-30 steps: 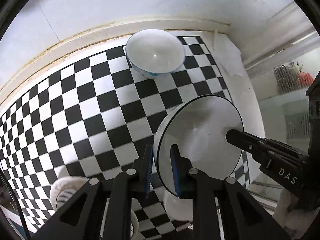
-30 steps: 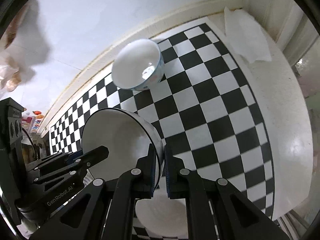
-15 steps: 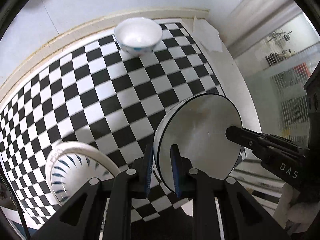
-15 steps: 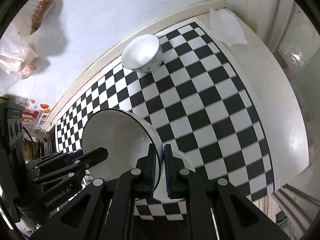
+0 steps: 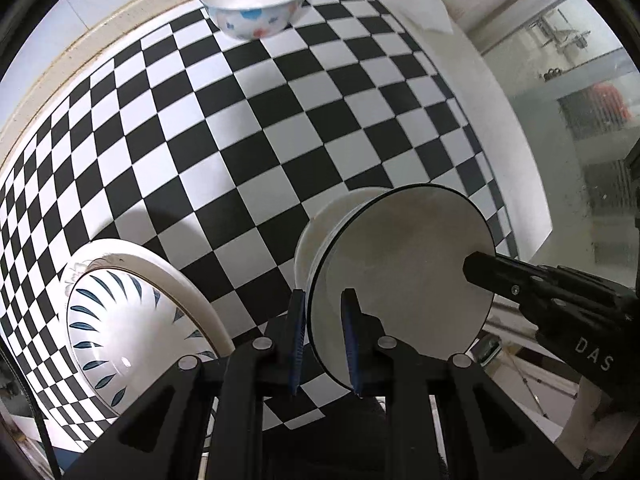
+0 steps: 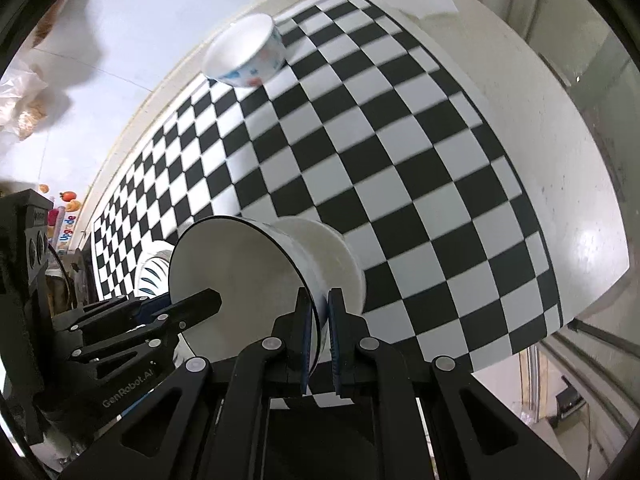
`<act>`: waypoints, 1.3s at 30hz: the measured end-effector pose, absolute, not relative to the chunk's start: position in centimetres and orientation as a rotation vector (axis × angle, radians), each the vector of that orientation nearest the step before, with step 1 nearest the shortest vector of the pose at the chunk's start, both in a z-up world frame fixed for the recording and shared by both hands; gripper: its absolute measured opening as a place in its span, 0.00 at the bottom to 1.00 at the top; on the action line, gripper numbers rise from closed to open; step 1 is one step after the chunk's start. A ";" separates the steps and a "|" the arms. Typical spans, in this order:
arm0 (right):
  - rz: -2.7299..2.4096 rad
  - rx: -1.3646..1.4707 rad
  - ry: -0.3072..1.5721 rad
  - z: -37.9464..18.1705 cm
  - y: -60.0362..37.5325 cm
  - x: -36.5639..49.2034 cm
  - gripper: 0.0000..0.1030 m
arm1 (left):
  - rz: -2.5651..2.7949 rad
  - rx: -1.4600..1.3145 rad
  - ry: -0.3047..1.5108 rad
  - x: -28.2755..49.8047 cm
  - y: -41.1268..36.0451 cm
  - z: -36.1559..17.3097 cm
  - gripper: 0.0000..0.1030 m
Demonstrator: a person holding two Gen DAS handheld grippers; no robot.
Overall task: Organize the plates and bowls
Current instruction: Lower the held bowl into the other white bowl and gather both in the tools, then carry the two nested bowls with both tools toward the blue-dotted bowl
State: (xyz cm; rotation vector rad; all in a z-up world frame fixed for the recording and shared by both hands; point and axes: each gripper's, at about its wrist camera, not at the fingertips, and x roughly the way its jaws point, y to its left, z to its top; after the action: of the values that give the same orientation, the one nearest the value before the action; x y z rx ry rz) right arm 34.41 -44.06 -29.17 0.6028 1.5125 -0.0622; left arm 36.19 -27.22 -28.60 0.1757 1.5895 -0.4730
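Porcelain sits between both your grippers: a white bowl with a thin black rim line [image 5: 400, 280], held tilted so its open face turns toward the cameras. Your left gripper [image 5: 323, 340] pinches its rim, one blue pad outside the wall and one inside. Your right gripper [image 6: 318, 336] clamps the opposite edge the same way, jaws nearly together on the thin wall. From your right wrist, the bowl [image 6: 236, 276] shows a plain, glossy white inside and a pale outer wall. It hangs over the near edge of the checkered mat [image 5: 280, 140], just in front of a plain white dish [image 5: 328, 220] that peeks out behind it; you cannot tell whether they touch. To your left on the mat rests a white bowl with dark blue leaf strokes [image 5: 120, 320] radiating inside. At the mat's far edge stands a floral bowl [image 5: 256, 0], white with blue and red blotches outside. A white paper napkin [image 5: 416, 4] lies beyond the mat's far right corner.
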 end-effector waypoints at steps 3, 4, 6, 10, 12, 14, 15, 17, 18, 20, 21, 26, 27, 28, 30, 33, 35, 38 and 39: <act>-0.063 0.610 1.534 -30.2 -44.1 34.2 0.09 | -0.467 0.188 1.605 36.3 -27.4 -29.5 0.15; -0.065 0.609 1.539 -30.4 -44.1 34.2 0.09 | -0.463 0.196 1.609 36.3 -27.5 -29.7 0.15; -0.066 0.612 1.549 -30.9 -44.0 34.1 0.09 | -0.461 0.209 1.604 36.4 -27.6 -29.9 0.15; -0.070 0.613 1.557 -31.3 -43.9 34.5 0.09 | -0.452 0.237 1.602 36.6 -27.8 -30.3 0.15; -0.073 0.609 1.566 -31.5 -43.8 34.8 0.09 | -0.449 0.241 1.608 36.7 -27.9 -30.5 0.15; -0.077 0.603 1.575 -31.7 -43.8 35.1 0.09 | -0.445 0.251 1.609 36.7 -28.0 -30.6 0.15; -0.079 0.600 1.580 -31.8 -43.8 35.2 0.09 | -0.443 0.255 1.610 36.7 -28.1 -30.7 0.15; -0.086 0.597 1.591 -32.0 -43.8 35.3 0.09 | -0.439 0.258 1.617 36.8 -28.1 -31.0 0.15; -0.089 0.596 1.598 -32.1 -43.8 35.4 0.09 | -0.437 0.256 1.621 36.8 -28.1 -31.2 0.15; -0.090 0.597 1.609 -32.3 -43.8 35.5 0.11 | -0.435 0.254 1.625 36.9 -28.1 -31.4 0.15; -0.092 0.595 1.616 -32.4 -43.7 35.6 0.12 | -0.434 0.255 1.625 36.9 -28.0 -31.4 0.15; -0.090 0.588 1.624 -32.3 -43.7 35.6 0.12 | -0.432 0.259 1.622 36.8 -28.0 -31.3 0.15; -0.090 0.589 1.626 -32.3 -43.7 35.6 0.12 | -0.432 0.260 1.622 36.8 -28.0 -31.3 0.15; -0.089 0.589 1.628 -32.3 -43.7 35.6 0.12 | -0.432 0.260 1.621 36.8 -28.0 -31.3 0.15; -0.090 0.588 1.626 -32.3 -43.8 35.5 0.12 | -0.433 0.261 1.621 36.8 -28.0 -31.3 0.15; -0.089 0.589 1.626 -32.3 -43.8 35.4 0.12 | -0.433 0.260 1.621 36.8 -28.1 -31.3 0.15; -0.088 0.590 1.627 -32.3 -43.7 35.4 0.12 | -0.432 0.259 1.622 36.8 -28.2 -31.3 0.15; -0.089 0.590 1.627 -32.3 -43.7 35.3 0.12 | -0.434 0.255 1.622 36.8 -28.2 -31.3 0.15; -0.087 0.589 1.628 -32.3 -43.7 35.2 0.12 | -0.436 0.251 1.622 36.8 -28.1 -31.2 0.15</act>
State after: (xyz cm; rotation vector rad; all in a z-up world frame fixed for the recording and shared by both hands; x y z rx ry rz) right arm 35.23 -43.66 -32.30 0.5890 1.6281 -0.0870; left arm 36.80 -28.12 -31.17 0.2508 1.6219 -0.4362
